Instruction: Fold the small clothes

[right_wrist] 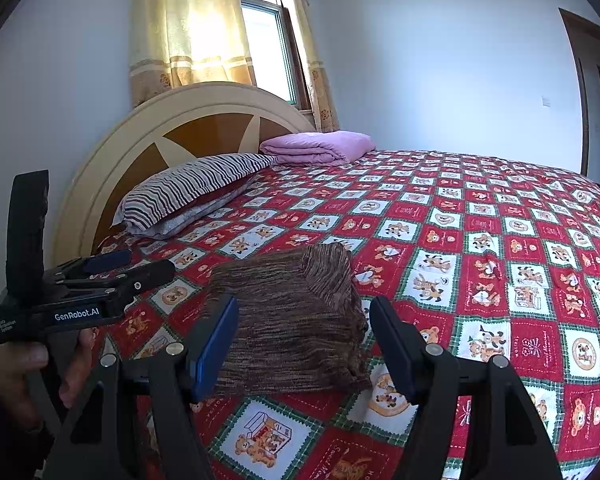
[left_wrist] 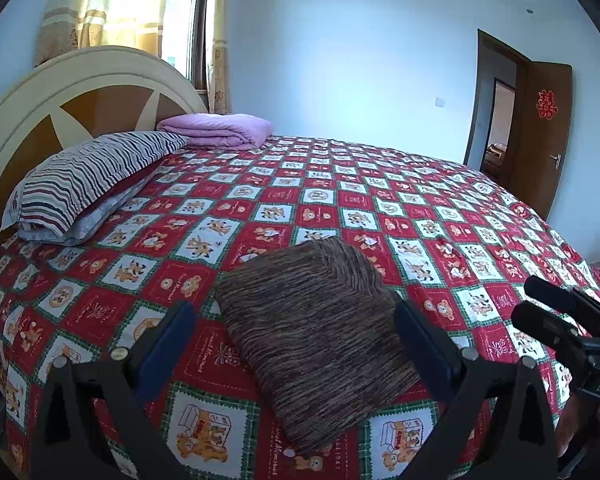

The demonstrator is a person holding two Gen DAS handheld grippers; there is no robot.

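Observation:
A brown streaked knit garment (left_wrist: 316, 336) lies folded into a compact rectangle on the red checked bedspread (left_wrist: 440, 248). It also shows in the right wrist view (right_wrist: 296, 320). My left gripper (left_wrist: 296, 320) is open and empty, its blue-padded jaws held wide apart above and on either side of the garment. My right gripper (right_wrist: 304, 320) is open and empty too, held above the near end of the garment. The right gripper also shows at the right edge of the left wrist view (left_wrist: 560, 312), and the left gripper at the left of the right wrist view (right_wrist: 84, 280).
A striped pillow (left_wrist: 92, 180) and a folded pink blanket (left_wrist: 220, 130) lie by the curved headboard (left_wrist: 84, 92). A curtained window (right_wrist: 256, 44) is behind it. An open brown door (left_wrist: 540, 132) stands at the far right. The bedspread (right_wrist: 500, 260) stretches wide to the right.

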